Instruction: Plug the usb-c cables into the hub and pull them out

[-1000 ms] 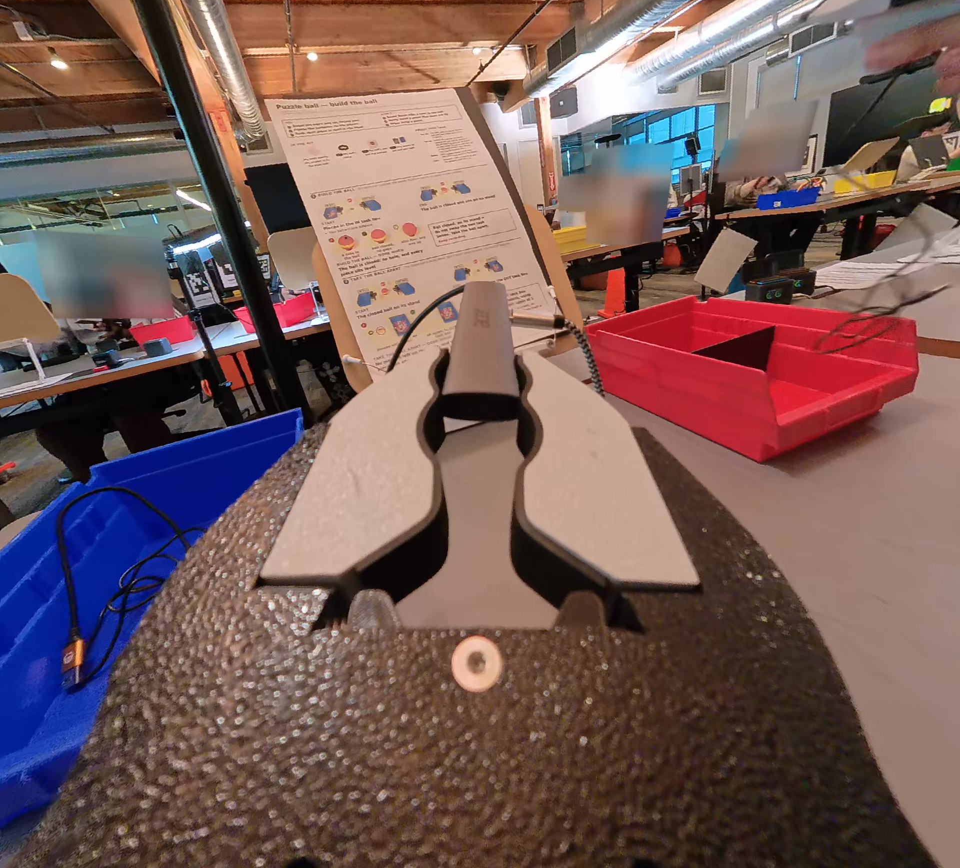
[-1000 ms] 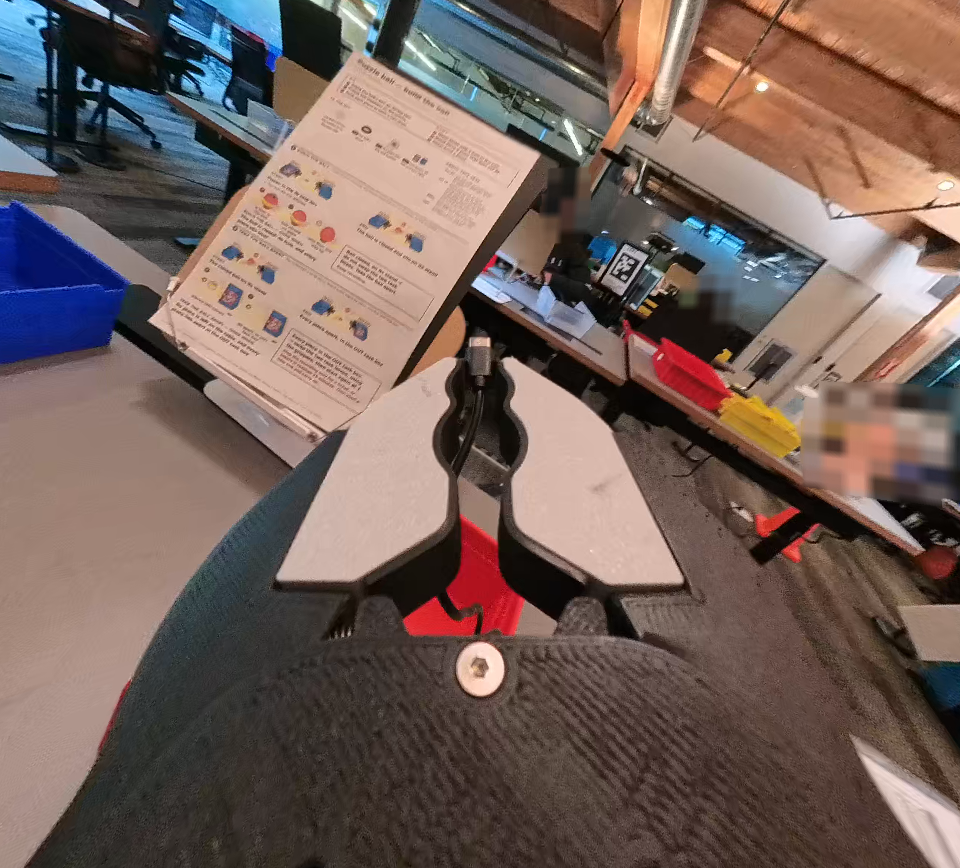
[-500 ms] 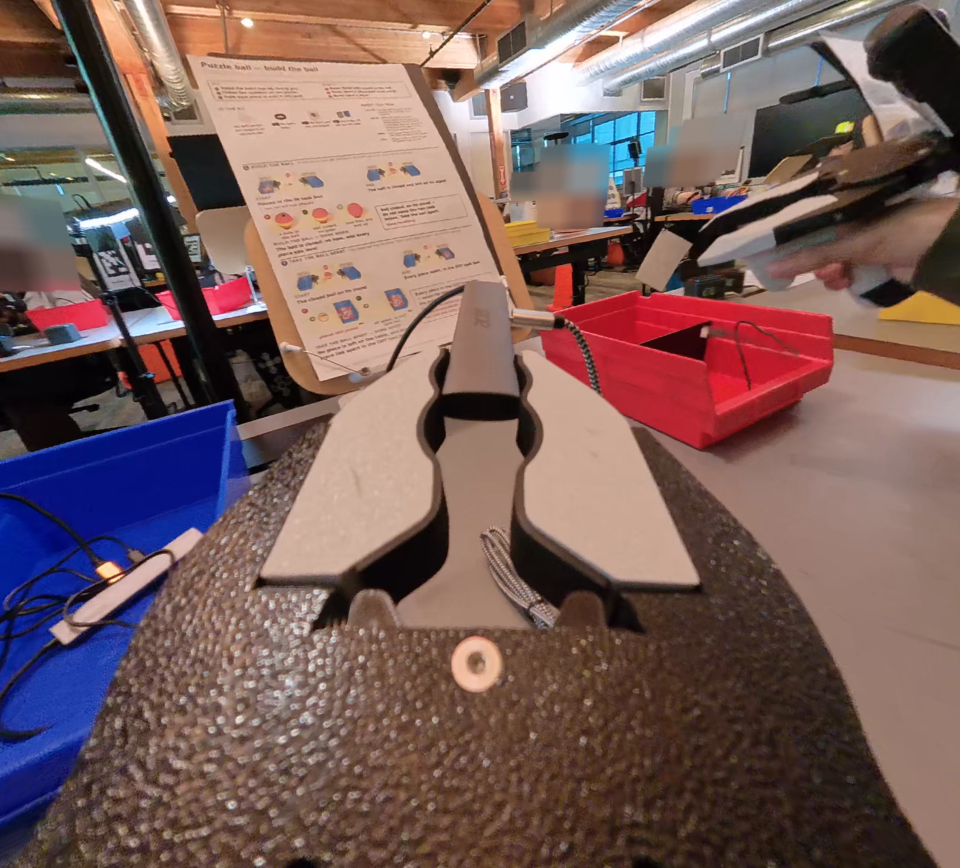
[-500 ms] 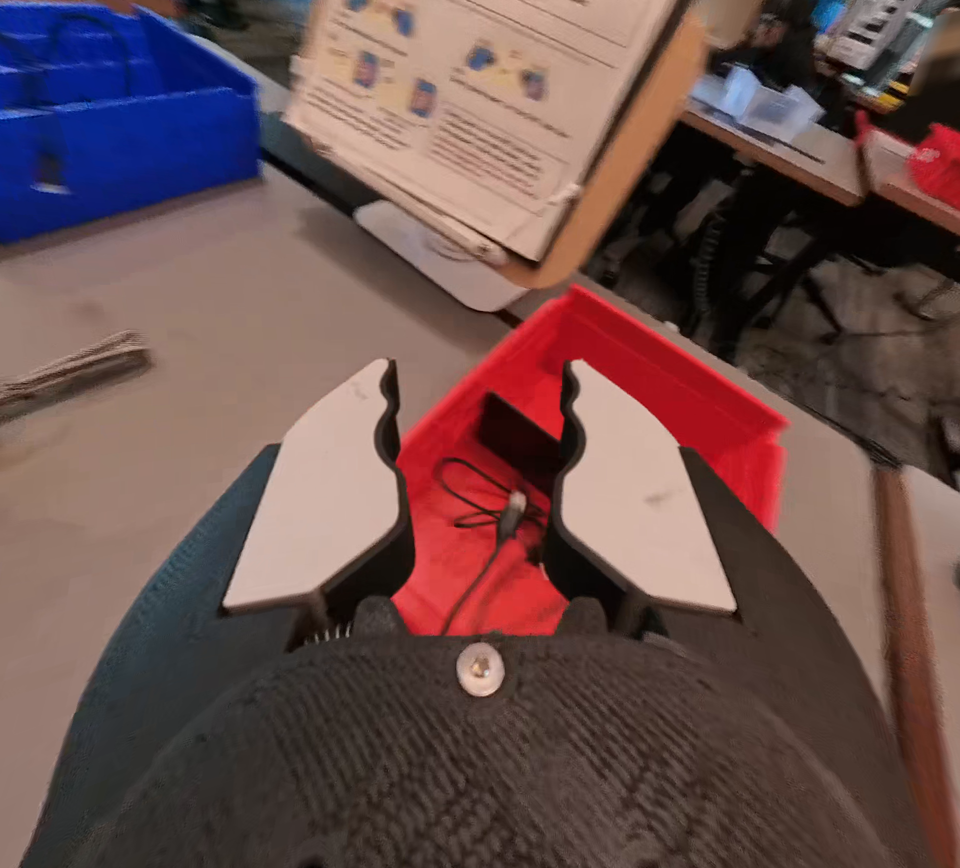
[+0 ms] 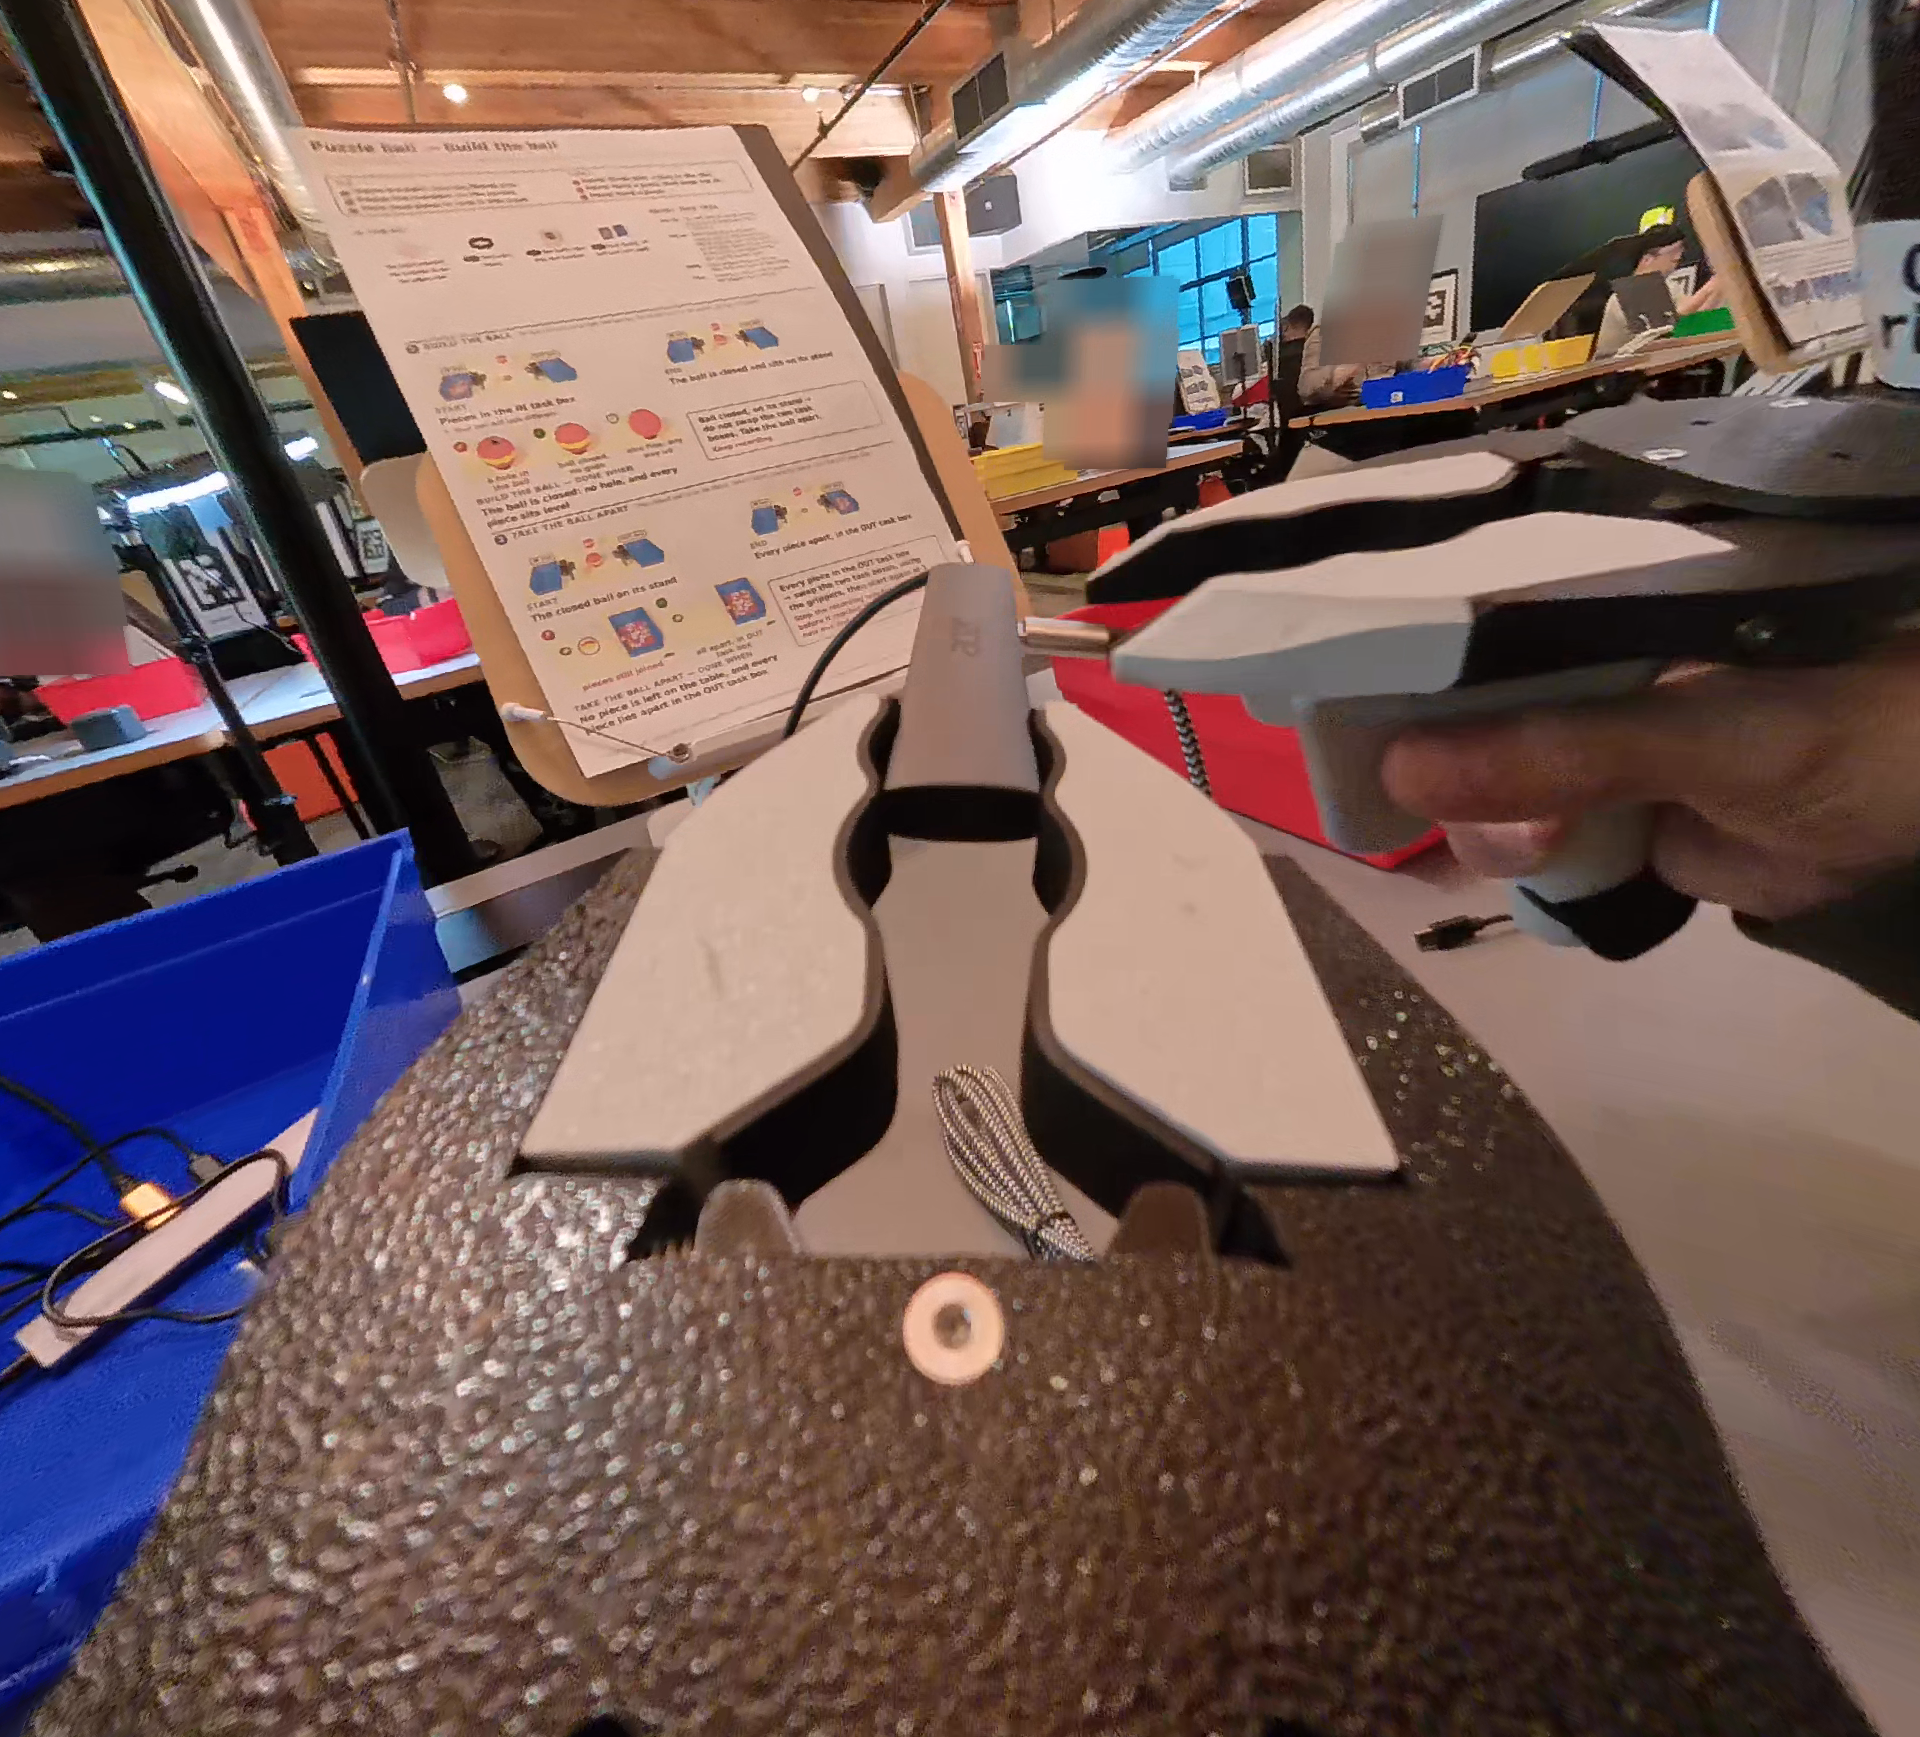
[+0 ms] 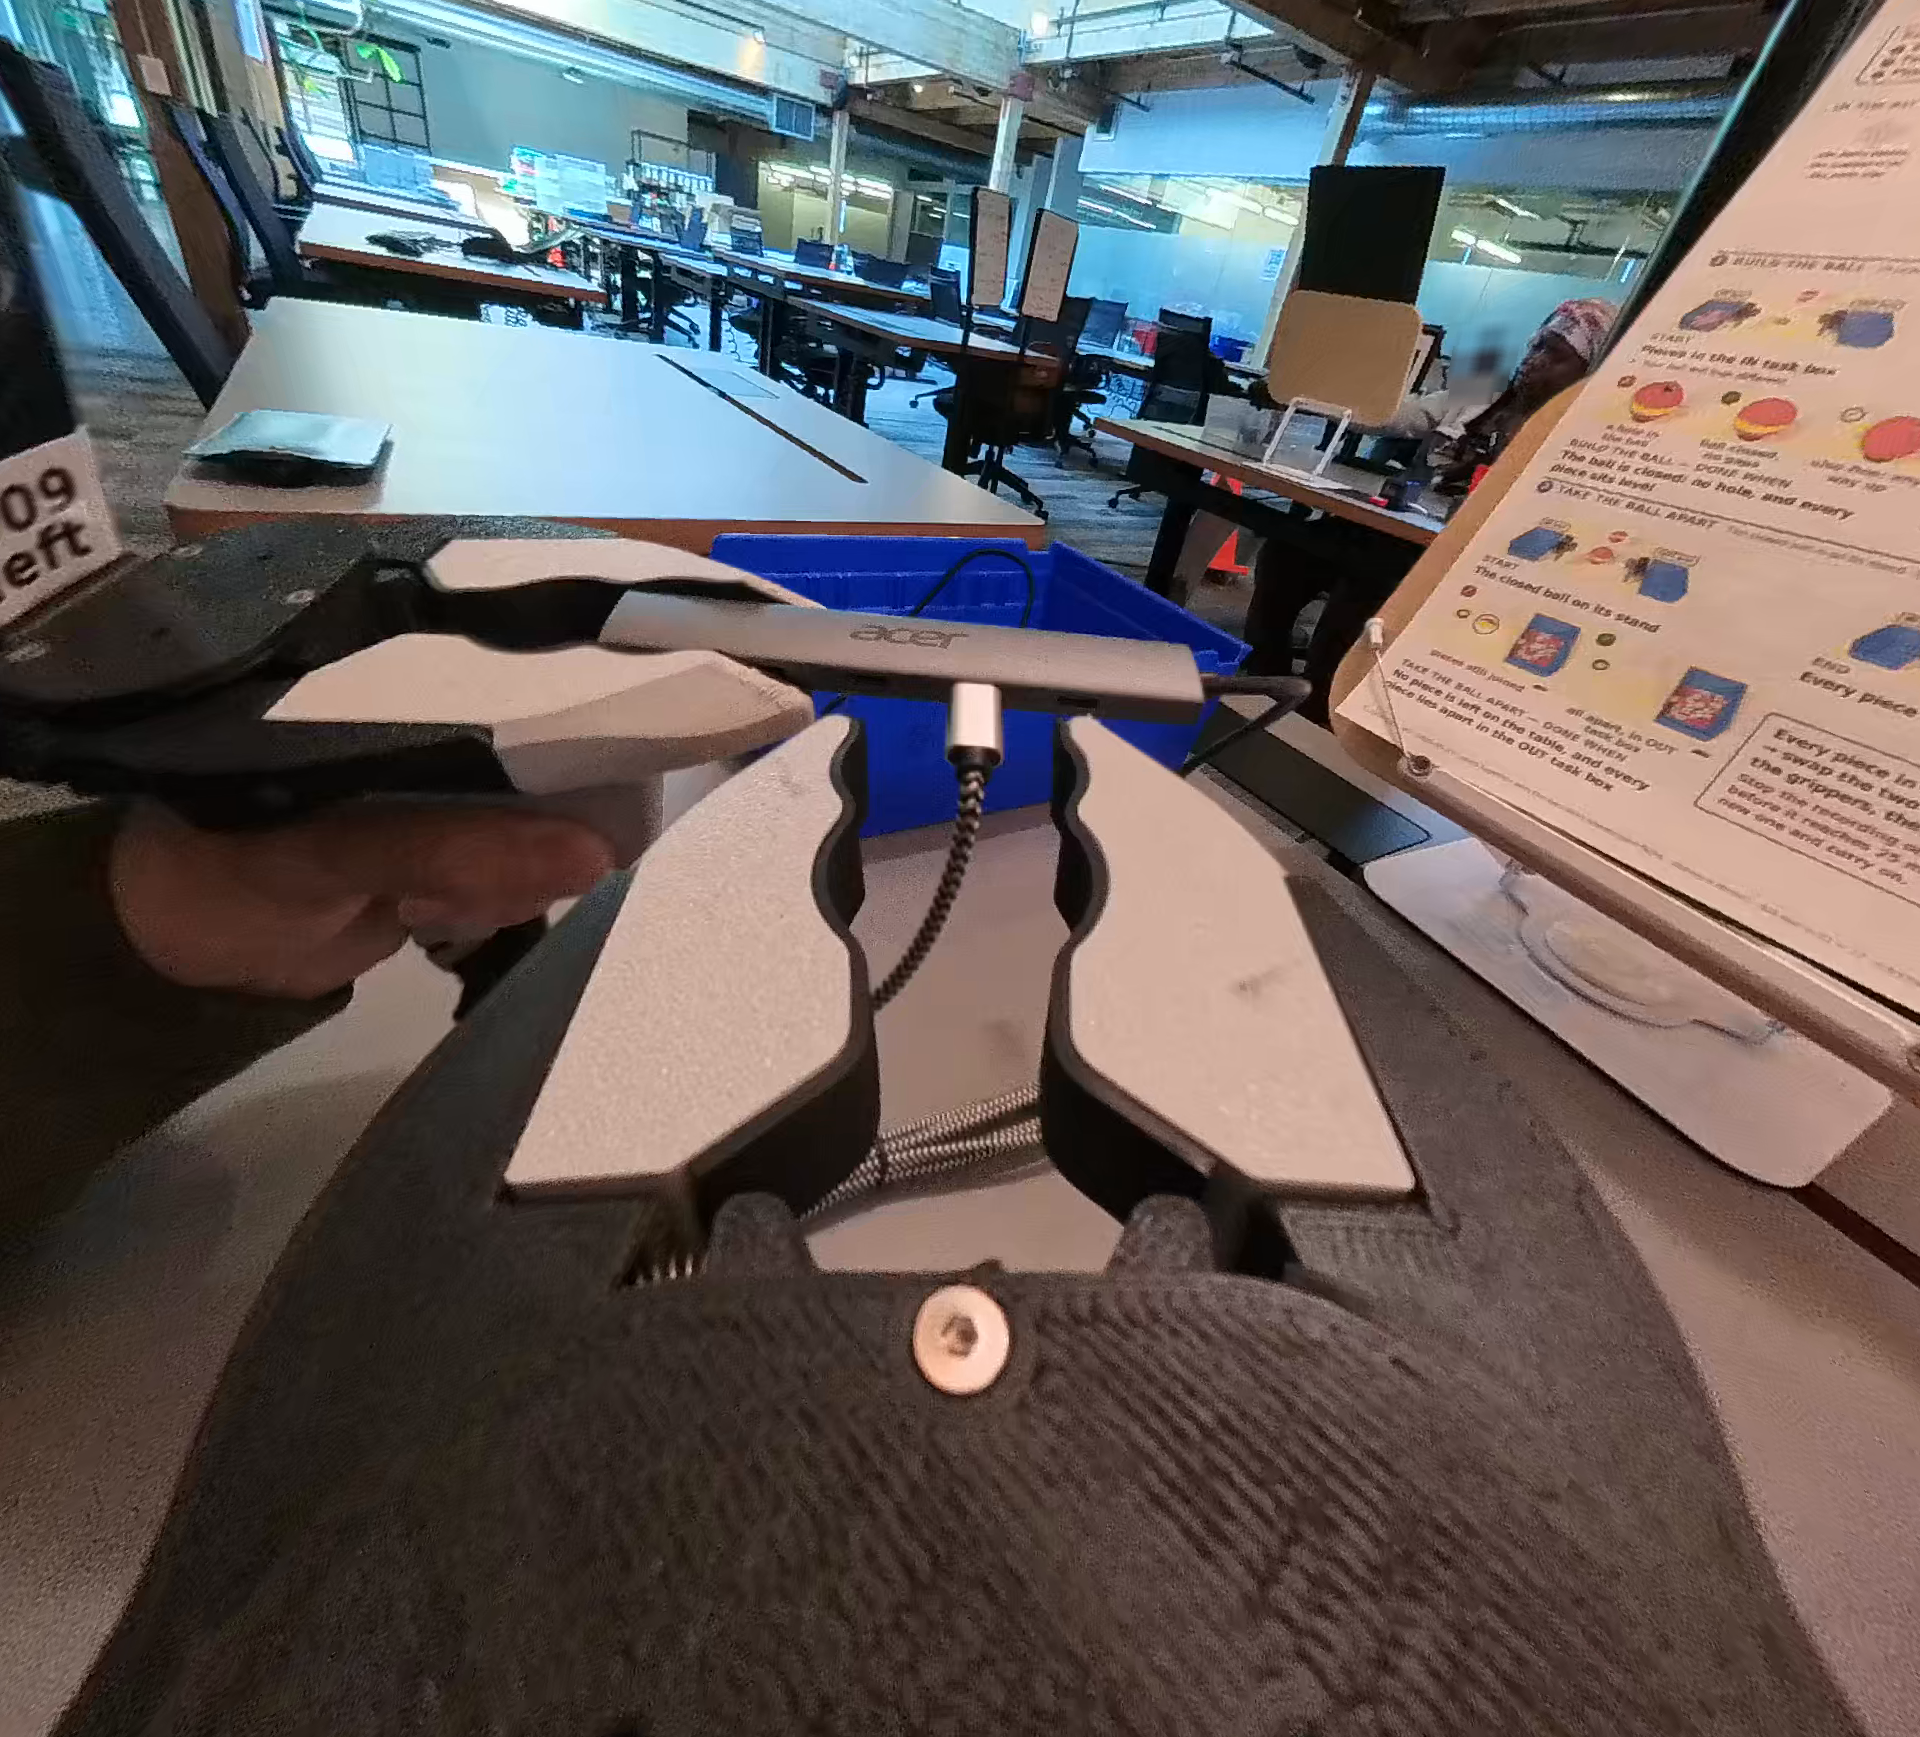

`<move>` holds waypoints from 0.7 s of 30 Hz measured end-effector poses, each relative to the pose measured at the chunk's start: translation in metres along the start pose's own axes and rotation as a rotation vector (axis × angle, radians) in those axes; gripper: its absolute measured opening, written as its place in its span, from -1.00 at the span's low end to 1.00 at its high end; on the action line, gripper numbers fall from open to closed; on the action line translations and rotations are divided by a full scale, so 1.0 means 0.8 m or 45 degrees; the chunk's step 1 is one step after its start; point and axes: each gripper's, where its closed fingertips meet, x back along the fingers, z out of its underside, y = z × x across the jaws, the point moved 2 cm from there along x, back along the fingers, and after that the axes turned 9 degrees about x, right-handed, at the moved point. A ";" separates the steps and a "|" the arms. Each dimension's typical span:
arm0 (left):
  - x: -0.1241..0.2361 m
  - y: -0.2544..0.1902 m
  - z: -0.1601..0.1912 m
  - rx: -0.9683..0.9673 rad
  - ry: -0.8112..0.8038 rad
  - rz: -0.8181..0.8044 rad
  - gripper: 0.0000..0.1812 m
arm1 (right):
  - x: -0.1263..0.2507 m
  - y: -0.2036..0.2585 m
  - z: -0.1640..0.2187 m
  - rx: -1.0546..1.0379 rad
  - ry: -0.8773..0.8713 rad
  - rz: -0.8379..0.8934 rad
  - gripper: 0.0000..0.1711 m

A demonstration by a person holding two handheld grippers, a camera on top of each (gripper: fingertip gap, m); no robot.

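My left gripper (image 5: 961, 731) is shut on a grey USB hub (image 5: 961, 648) and holds it above the table. It also shows in the right wrist view (image 6: 784, 648), coming in from the left with the hub (image 6: 904, 643). A silver USB-C plug (image 6: 975, 716) on a braided cable (image 6: 935, 898) sits in the hub's side port. My right gripper (image 6: 956, 752) is open, its fingers on either side of that plug without touching it. In the left wrist view the right gripper (image 5: 1112, 617) reaches in from the right at the plug (image 5: 1060, 643). A thin black cable (image 5: 831, 648) leaves the hub's far end.
A blue bin (image 5: 208, 960) at the left holds a white hub (image 5: 135, 1261) with cables. A red bin (image 5: 1226, 752) stands behind the right gripper. An instruction sheet on a stand (image 5: 644, 440) rises just behind the hub. A loose black plug (image 5: 1455, 934) lies on the table.
My right gripper opened over the red bin, left a black cable there, then swung across to the hub. Its open fingers now straddle the silver plug. The left gripper kept holding the hub.
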 end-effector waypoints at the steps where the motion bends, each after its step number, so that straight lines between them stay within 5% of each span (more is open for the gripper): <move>1: -0.001 -0.002 0.000 -0.014 0.000 0.001 -0.74 | -0.003 0.000 0.001 -0.003 -0.003 0.010 -0.64; 7: -0.004 -0.010 0.003 -0.020 -0.003 0.007 -0.74 | -0.004 -0.005 0.011 -0.041 0.000 0.102 -0.74; 12: -0.003 -0.007 0.004 -0.051 0.026 0.000 -0.74 | 0.021 -0.013 0.035 0.002 0.132 0.122 -0.63; 15: -0.002 -0.002 0.007 -0.056 0.041 -0.010 -0.74 | 0.096 -0.073 0.079 0.150 0.497 0.325 -0.74; 18: -0.002 0.002 0.008 -0.034 0.053 -0.016 -0.74 | 0.185 -0.111 0.087 0.100 0.620 0.373 -0.77; 21: -0.005 -0.001 0.013 -0.020 0.061 0.003 -0.74 | 0.250 -0.125 0.143 -0.085 0.948 0.369 -0.59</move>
